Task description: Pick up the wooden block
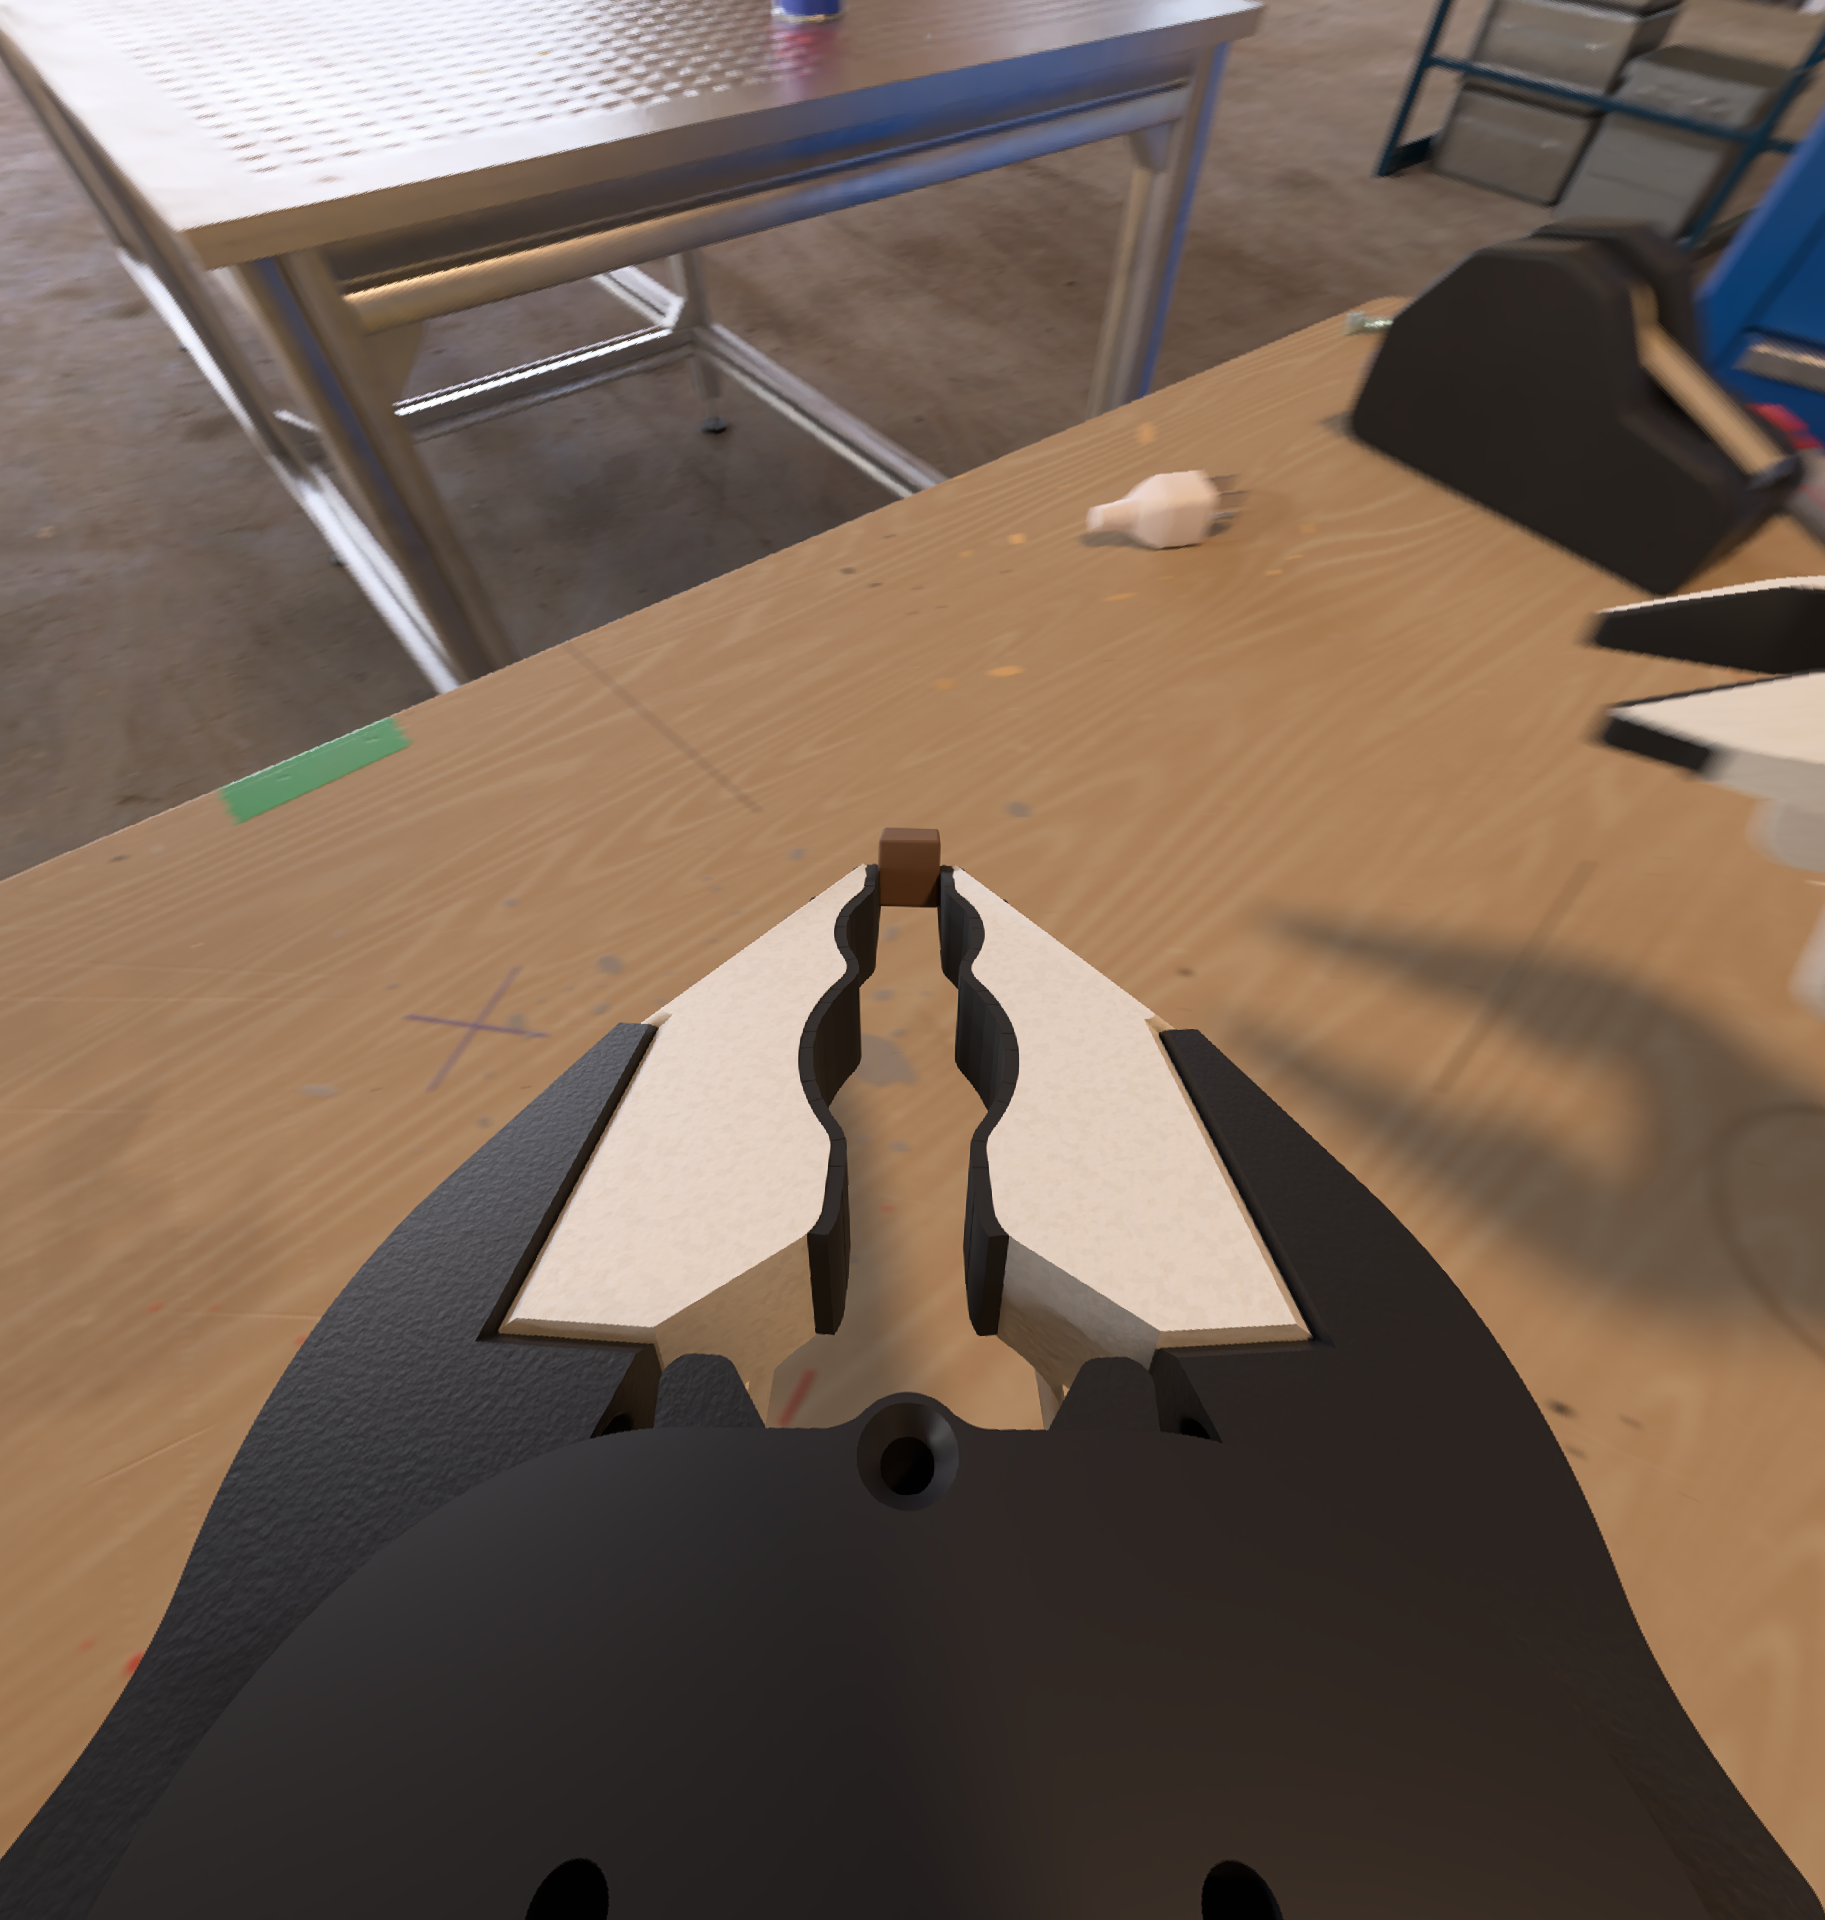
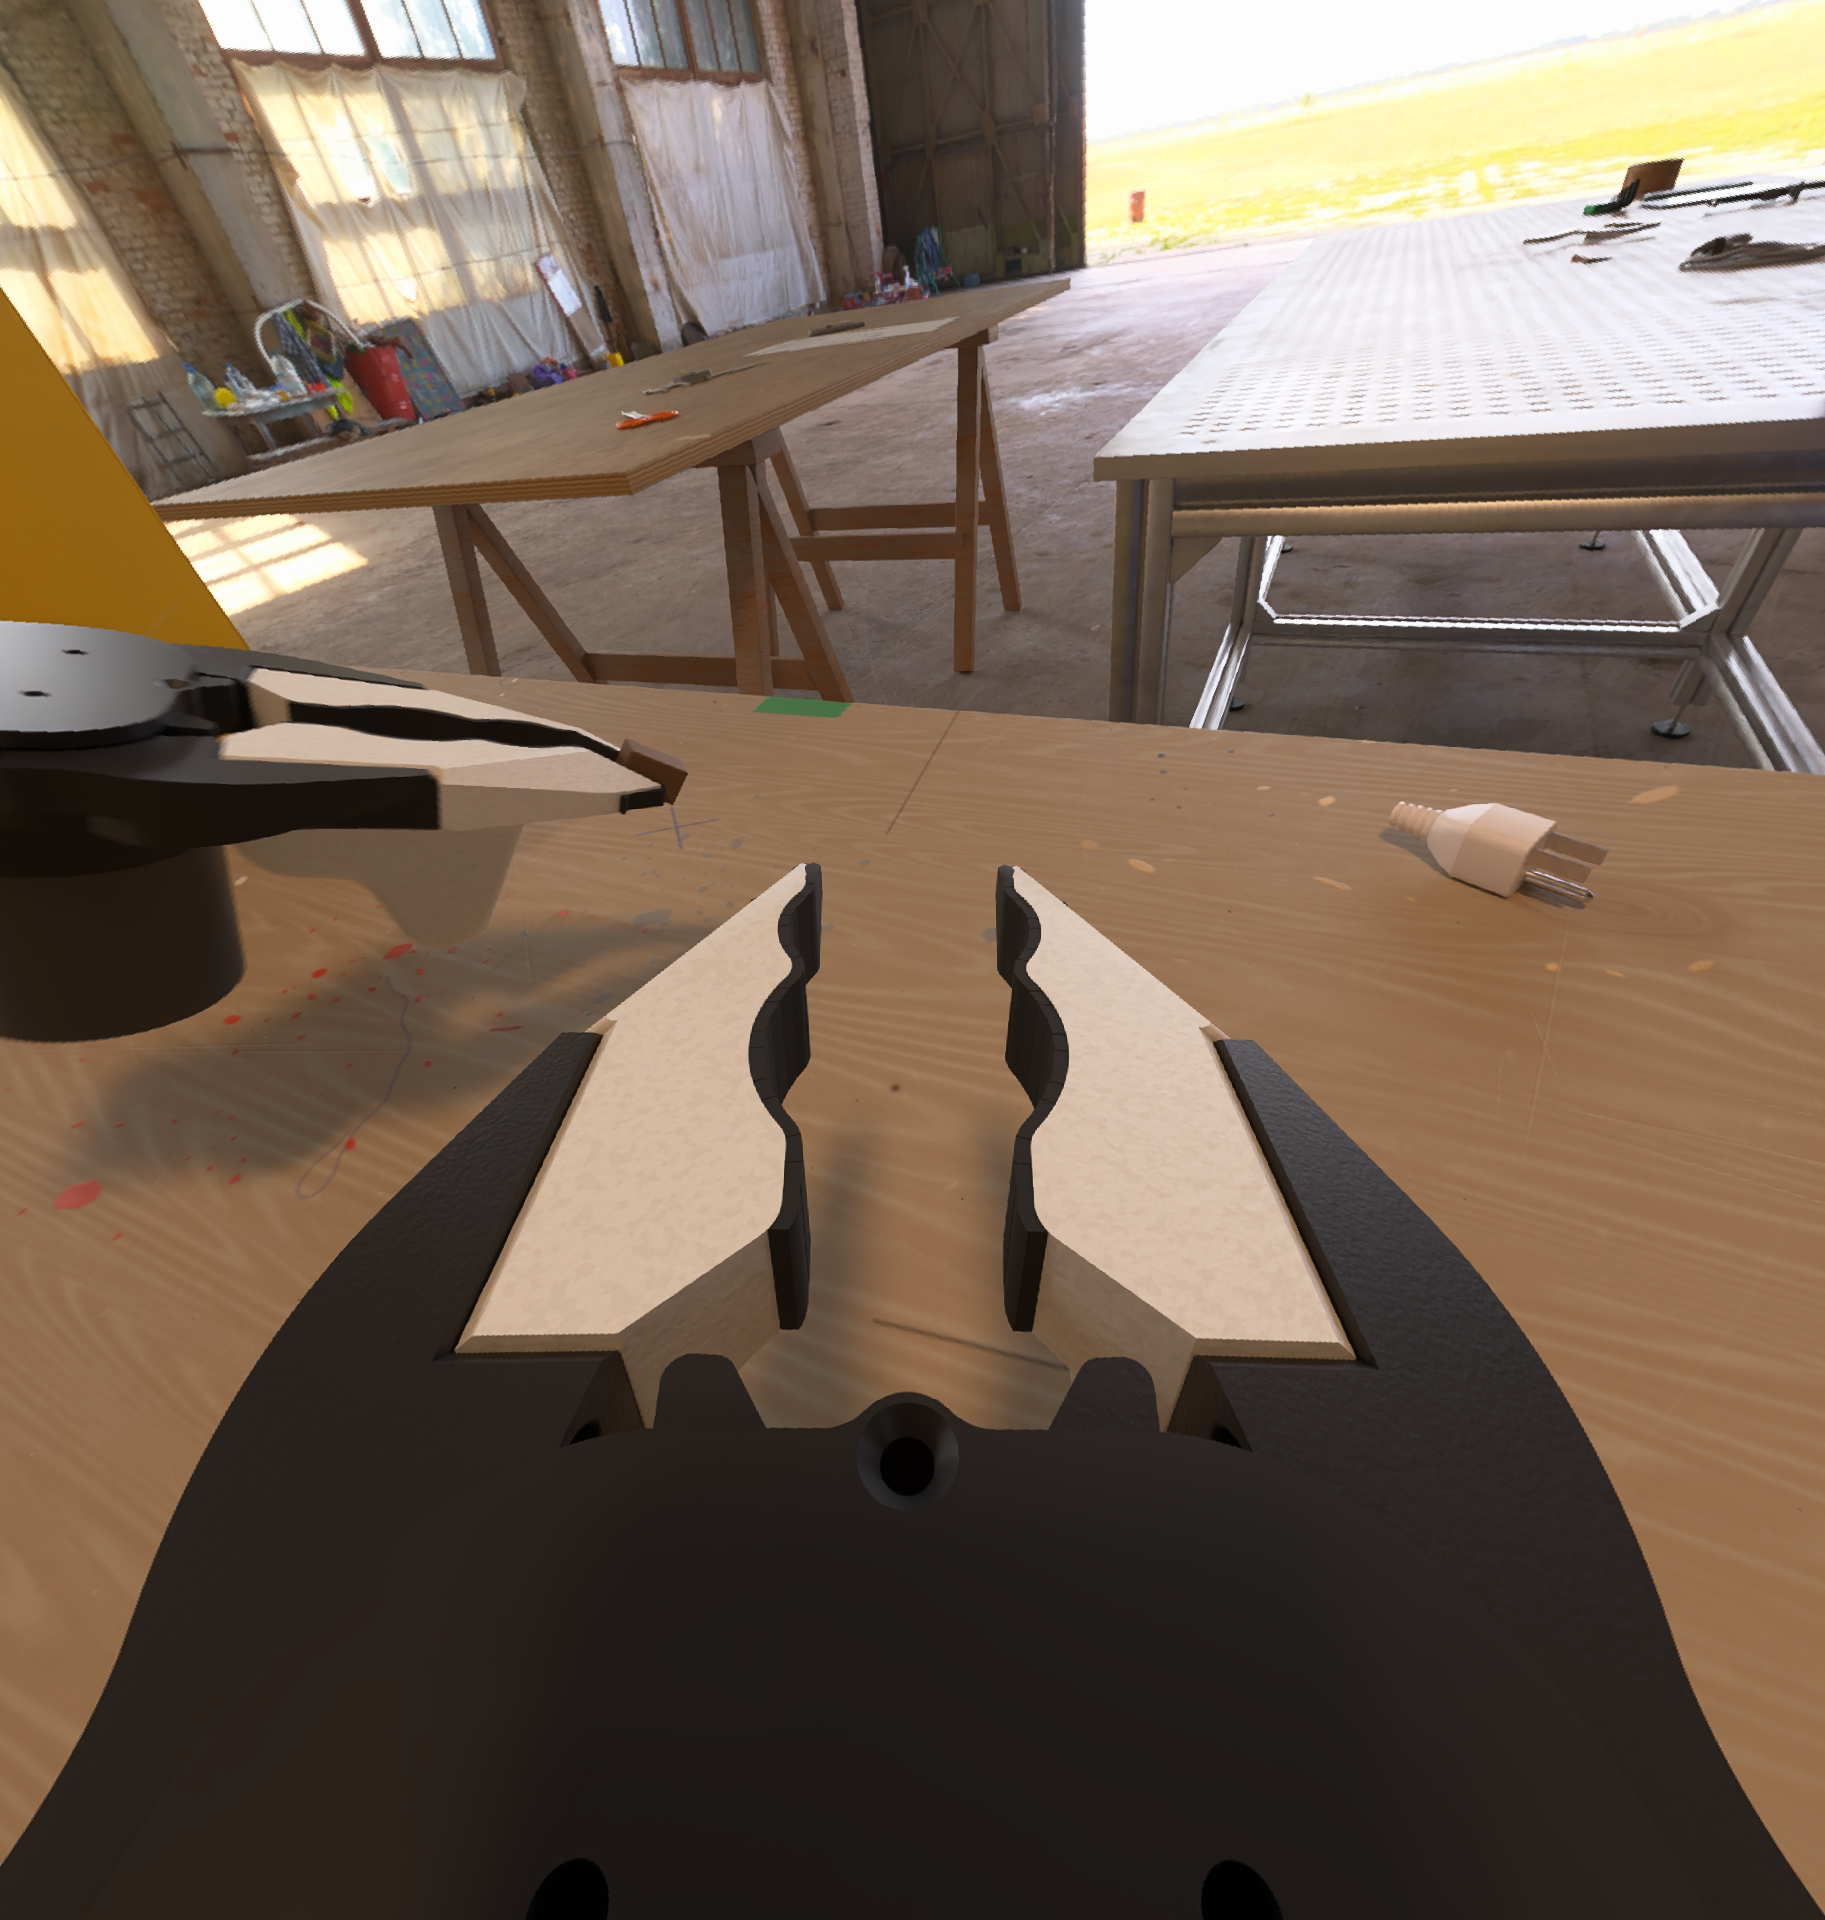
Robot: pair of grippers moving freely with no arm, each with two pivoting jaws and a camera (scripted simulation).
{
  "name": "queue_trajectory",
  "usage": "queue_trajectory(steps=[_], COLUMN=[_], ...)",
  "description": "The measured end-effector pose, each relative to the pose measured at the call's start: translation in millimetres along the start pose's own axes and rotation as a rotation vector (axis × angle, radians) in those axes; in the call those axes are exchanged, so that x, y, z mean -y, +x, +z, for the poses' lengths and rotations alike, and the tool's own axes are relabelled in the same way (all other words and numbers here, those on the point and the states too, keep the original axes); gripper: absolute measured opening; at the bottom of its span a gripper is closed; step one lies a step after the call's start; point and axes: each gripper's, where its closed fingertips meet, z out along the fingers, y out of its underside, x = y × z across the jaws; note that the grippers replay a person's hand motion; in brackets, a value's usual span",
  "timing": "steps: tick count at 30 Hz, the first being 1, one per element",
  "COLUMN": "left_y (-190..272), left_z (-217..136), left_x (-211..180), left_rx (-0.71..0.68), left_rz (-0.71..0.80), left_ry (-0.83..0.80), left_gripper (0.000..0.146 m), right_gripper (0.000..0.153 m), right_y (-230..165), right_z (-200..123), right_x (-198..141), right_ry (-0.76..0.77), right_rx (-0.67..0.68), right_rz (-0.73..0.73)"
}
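The small brown wooden block [image 1: 909, 864] is pinched between the tips of my left gripper [image 1: 909, 885], which is shut on it above the wooden table [image 1: 1147, 790]. In the right wrist view the left gripper [image 2: 646, 781] comes in from the left with the block [image 2: 654, 767] at its tips, raised off the table with a shadow below. My right gripper [image 2: 909, 883] is open and empty over the table, and it shows at the right edge of the left wrist view [image 1: 1614, 681].
A white plug [image 1: 1168, 507] lies on the table at the far right, also in the right wrist view [image 2: 1495, 847]. A green tape strip [image 1: 314, 771] marks the far table edge. A black object [image 1: 1552, 416] sits far right. A metal table [image 1: 596, 114] stands beyond.
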Motion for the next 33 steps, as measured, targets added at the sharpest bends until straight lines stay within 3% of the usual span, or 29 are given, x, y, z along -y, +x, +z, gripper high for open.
queue_trajectory(steps=[13,19,28,30,33], left_y=[-100.6,-117.9,-165.8,-147.4,-83.0], left_z=[29.6,23.1,29.0,29.3,19.4], left_x=[-7.9,6.5,22.1,22.9,10.7], left_rx=[0.213,0.322,0.411,0.308,0.042], left_rz=[-0.031,-0.043,-0.14,-0.125,0.014], left_ry=[-0.094,0.019,0.006,-0.004,-0.069], left_gripper=[0.01,0.01,0.01,0.01,0.01], right_gripper=[0.034,0.033,0.033,0.033,0.034], right_y=[-9.1,-9.5,-9.8,-9.9,-9.4], right_z=[3.1,1.6,2.6,1.9,0.4], right_x=[-2.8,0.5,-2.7,-1.4,1.2], right_ry=[-0.02,-0.006,-0.018,-0.014,-0.005], right_rx=[-0.007,-0.008,-0.015,-0.014,-0.012], right_rz=[-0.082,-0.079,-0.097,-0.098,-0.091])
